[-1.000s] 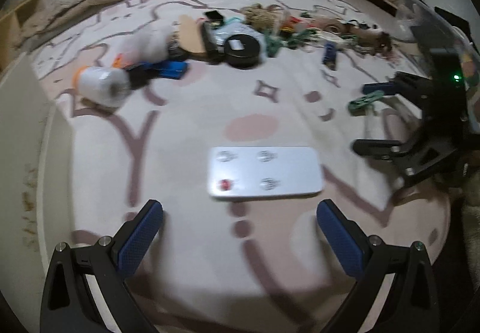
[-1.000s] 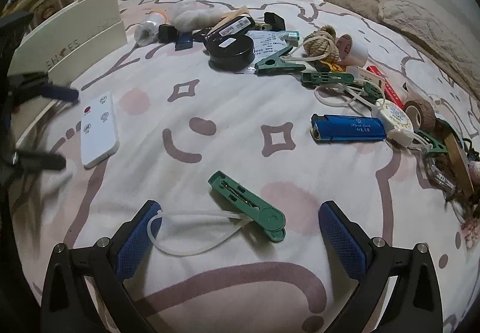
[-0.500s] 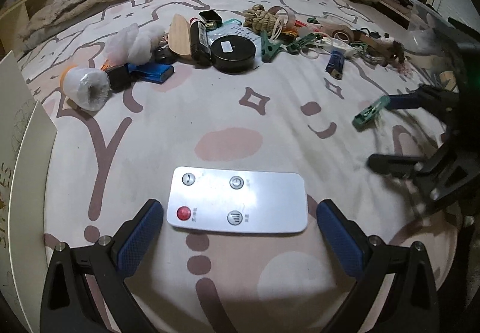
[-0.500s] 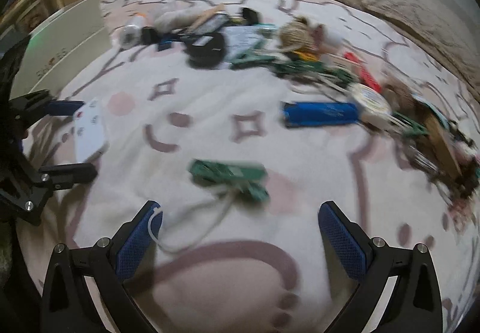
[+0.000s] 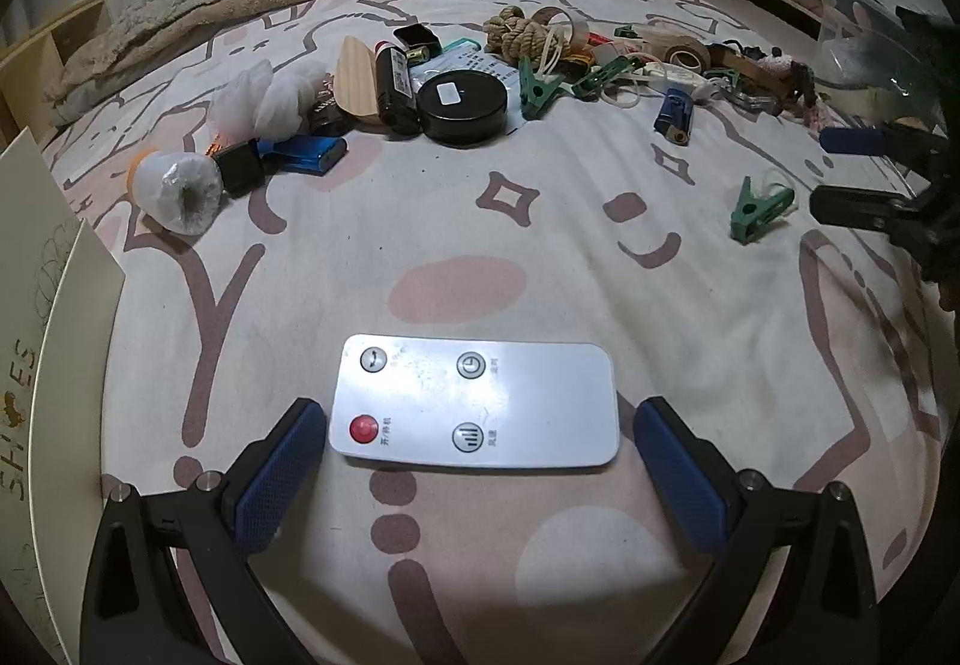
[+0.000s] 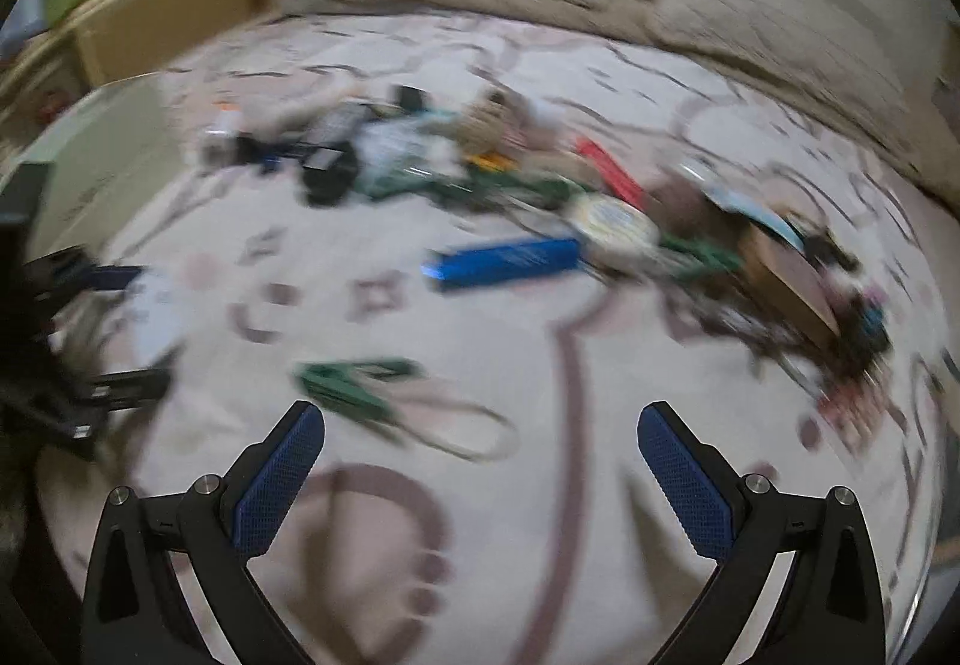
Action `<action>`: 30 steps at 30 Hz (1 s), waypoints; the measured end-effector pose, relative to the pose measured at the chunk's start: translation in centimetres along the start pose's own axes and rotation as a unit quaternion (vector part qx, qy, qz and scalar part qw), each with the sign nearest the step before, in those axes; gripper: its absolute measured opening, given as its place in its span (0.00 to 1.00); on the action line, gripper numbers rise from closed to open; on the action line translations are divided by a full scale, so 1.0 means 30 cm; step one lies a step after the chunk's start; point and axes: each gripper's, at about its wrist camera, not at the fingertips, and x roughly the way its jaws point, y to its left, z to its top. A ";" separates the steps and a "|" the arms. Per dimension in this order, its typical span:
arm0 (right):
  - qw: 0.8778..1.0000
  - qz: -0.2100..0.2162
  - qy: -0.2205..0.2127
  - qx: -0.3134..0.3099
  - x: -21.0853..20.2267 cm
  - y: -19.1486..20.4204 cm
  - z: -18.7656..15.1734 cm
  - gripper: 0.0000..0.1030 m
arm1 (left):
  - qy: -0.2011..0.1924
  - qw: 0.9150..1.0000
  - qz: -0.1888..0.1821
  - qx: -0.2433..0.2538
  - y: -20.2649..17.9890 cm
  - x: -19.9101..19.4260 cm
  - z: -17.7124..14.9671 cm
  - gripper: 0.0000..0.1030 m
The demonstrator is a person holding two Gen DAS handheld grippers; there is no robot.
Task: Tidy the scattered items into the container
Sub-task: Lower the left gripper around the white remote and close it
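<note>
A white remote with a red button lies flat on the patterned bedspread, between the pads of my open left gripper and apart from both. A green clip lies to the right, just before my right gripper. The right wrist view is blurred by motion. In it the green clip and its white loop lie just ahead and left of my open, empty right gripper. A blue lighter lies beyond. My left gripper shows at the left edge.
A heap of small items runs across the far bed: a black round tin, a white roll, a rope knot, a tape roll. A white shoe box stands at the left. A clear plastic bin sits far right.
My left gripper has come forward and down until the remote lies between its fingers. The right gripper has swung right fast, so the green clip has shifted left in its blurred view.
</note>
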 end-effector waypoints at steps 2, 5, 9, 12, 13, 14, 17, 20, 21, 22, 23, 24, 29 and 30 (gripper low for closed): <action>1.000 0.006 -0.004 -0.025 0.011 0.049 0.013 1.00 | 0.001 1.000 -0.003 -0.003 0.001 0.000 0.000 1.00; 0.998 0.009 0.003 -0.056 0.041 0.113 0.013 1.00 | -0.001 1.000 -0.004 -0.008 0.003 0.000 0.002 1.00; 0.998 0.016 0.012 -0.053 0.057 0.153 0.014 1.00 | -0.004 1.000 0.003 -0.015 0.002 0.001 0.007 1.00; 0.999 0.046 0.002 0.000 0.026 0.118 0.021 1.00 | -0.007 1.000 0.000 -0.020 0.011 0.004 0.011 1.00; 0.998 0.059 -0.006 0.024 0.009 0.100 0.024 1.00 | -0.007 1.000 -0.001 -0.021 0.012 0.004 0.011 1.00; 0.997 0.069 -0.015 0.044 -0.006 0.088 0.025 1.00 | -0.008 1.000 -0.001 -0.020 0.011 0.004 0.012 1.00; 0.993 0.080 -0.037 0.084 -0.041 0.067 0.018 1.00 | -0.010 1.000 -0.001 -0.019 0.011 0.004 0.013 1.00; 0.989 0.093 -0.057 0.100 -0.053 0.073 0.017 1.00 | -0.012 1.000 -0.001 -0.017 0.008 0.007 0.015 1.00; 0.988 0.096 -0.062 0.101 -0.053 0.081 0.021 1.00 | -0.013 1.000 -0.002 -0.015 0.007 0.006 0.016 0.99; 0.988 0.098 -0.064 0.099 -0.051 0.087 0.026 0.99 | -0.015 1.000 -0.005 -0.013 0.005 0.003 0.017 0.95; 0.988 0.099 -0.064 0.095 -0.047 0.095 0.030 0.96 | -0.017 1.000 -0.006 -0.011 0.002 -0.001 0.018 0.90; 0.989 0.097 -0.061 0.092 -0.038 0.108 0.032 0.94 | -0.019 1.000 -0.007 -0.008 -0.002 -0.005 0.019 0.88; 0.991 0.087 -0.032 0.092 0.025 0.135 0.024 0.83 | -0.021 1.000 -0.006 0.002 -0.013 -0.009 0.019 0.84; 0.992 0.080 -0.027 0.091 0.036 0.138 0.024 0.83 | -0.021 1.000 -0.007 0.002 -0.012 -0.010 0.020 0.84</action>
